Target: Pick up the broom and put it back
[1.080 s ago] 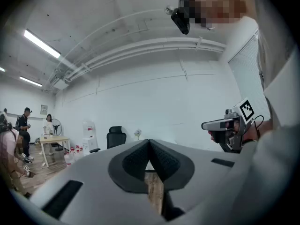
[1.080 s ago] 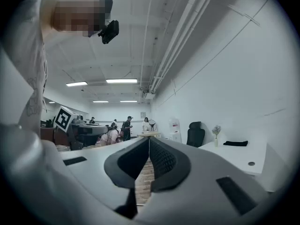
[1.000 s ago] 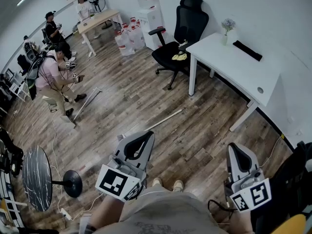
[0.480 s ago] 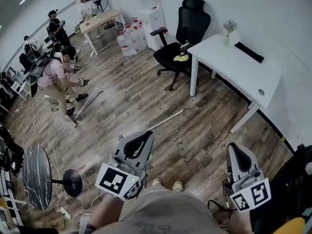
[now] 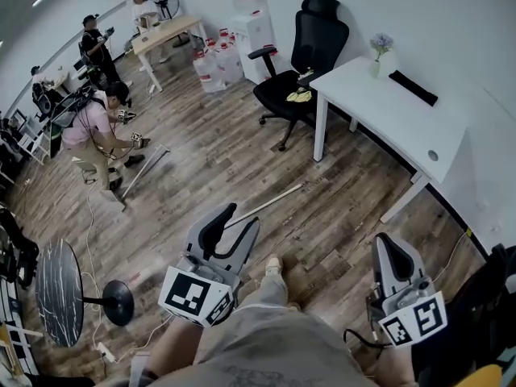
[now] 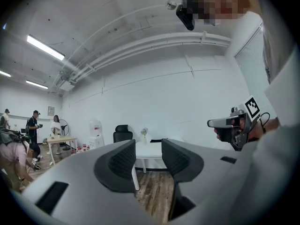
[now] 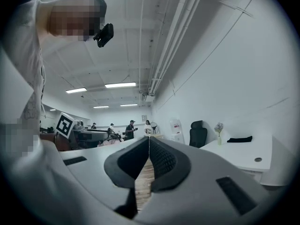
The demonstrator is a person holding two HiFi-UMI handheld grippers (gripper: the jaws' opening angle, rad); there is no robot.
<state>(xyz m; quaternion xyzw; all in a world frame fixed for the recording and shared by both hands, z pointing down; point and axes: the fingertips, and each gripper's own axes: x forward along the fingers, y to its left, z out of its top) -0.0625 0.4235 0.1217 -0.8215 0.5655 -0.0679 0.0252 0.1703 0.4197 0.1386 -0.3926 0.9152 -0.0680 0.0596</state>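
The broom [image 5: 274,198] lies on the wood floor ahead of me, a pale long handle running from upper right to lower left. Its lower end is hidden behind my left gripper [image 5: 240,218]. That gripper is held level above the floor; its jaws have just been opening and nothing is between them. In the left gripper view the left gripper [image 6: 149,158] shows a clear gap with the desk and floor beyond. My right gripper [image 5: 384,243] hangs at the lower right, apart from the broom. The right gripper [image 7: 149,146] has its pads pressed together, empty.
A white desk [image 5: 403,111] stands at the right, a black office chair [image 5: 302,63] beside it. A round black table [image 5: 60,293] is at the lower left. A crouching person [image 5: 93,131] works by another pole [image 5: 145,172] on the floor. My shoe [image 5: 274,264] is forward.
The left gripper's jaws have gone from shut to open. My foot has stepped forward beneath it. The crouching person at the left has shifted a little.
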